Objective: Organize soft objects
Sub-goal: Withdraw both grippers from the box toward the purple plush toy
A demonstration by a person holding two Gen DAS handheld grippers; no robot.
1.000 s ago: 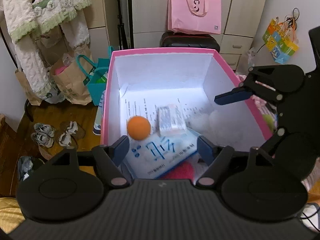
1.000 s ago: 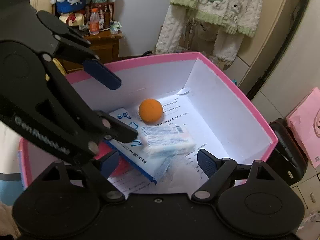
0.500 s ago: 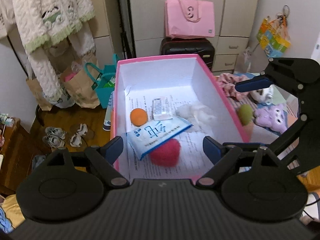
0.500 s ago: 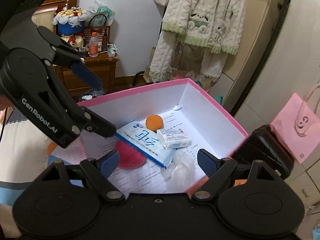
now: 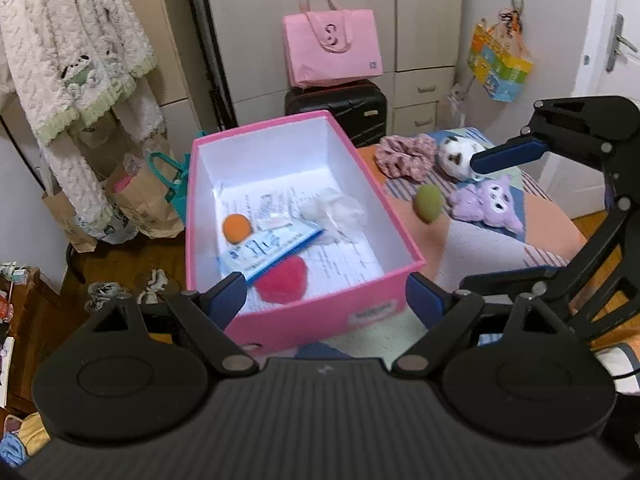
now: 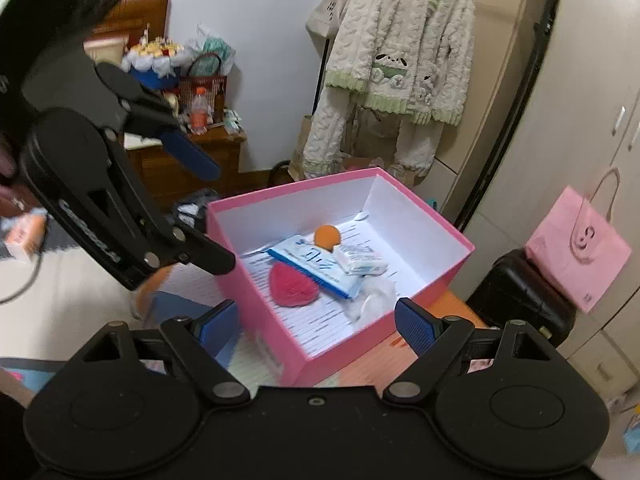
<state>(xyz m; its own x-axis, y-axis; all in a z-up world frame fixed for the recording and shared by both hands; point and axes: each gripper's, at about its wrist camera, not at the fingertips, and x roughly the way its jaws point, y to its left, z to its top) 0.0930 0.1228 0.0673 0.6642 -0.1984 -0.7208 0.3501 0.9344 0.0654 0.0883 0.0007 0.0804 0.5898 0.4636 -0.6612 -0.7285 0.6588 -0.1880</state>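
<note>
An open pink box [image 5: 400,240] [image 6: 256,280] stands on the patterned bed cover. Inside lie an orange ball [image 5: 237,229] [image 6: 327,236], a blue-white tissue pack [image 5: 272,248] [image 6: 316,264], a red heart-shaped pad [image 5: 282,280] [image 6: 294,286], a small white pack [image 6: 362,260] and white fluff [image 5: 334,212]. My left gripper [image 5: 324,296] [image 6: 220,218] hangs open and empty over the box's near edge. My right gripper [image 6: 316,320] [image 5: 470,220] is open and empty to its right. Beyond the box lie a green sponge [image 5: 428,202], a purple plush [image 5: 486,204], a white plush [image 5: 456,156] and a floral cloth [image 5: 406,156].
A pink bag [image 5: 332,48] sits on a black suitcase [image 5: 336,108] behind the box, in front of the wardrobe. Fleece clothes [image 5: 76,64] hang at the left above paper bags [image 5: 136,200] and shoes on the floor. A cluttered wooden nightstand [image 6: 192,152] stands by the wall.
Both grippers have drawn back and up from inside the box, so the whole box and the bed beside it now show. The small white pack has settled on the box floor.
</note>
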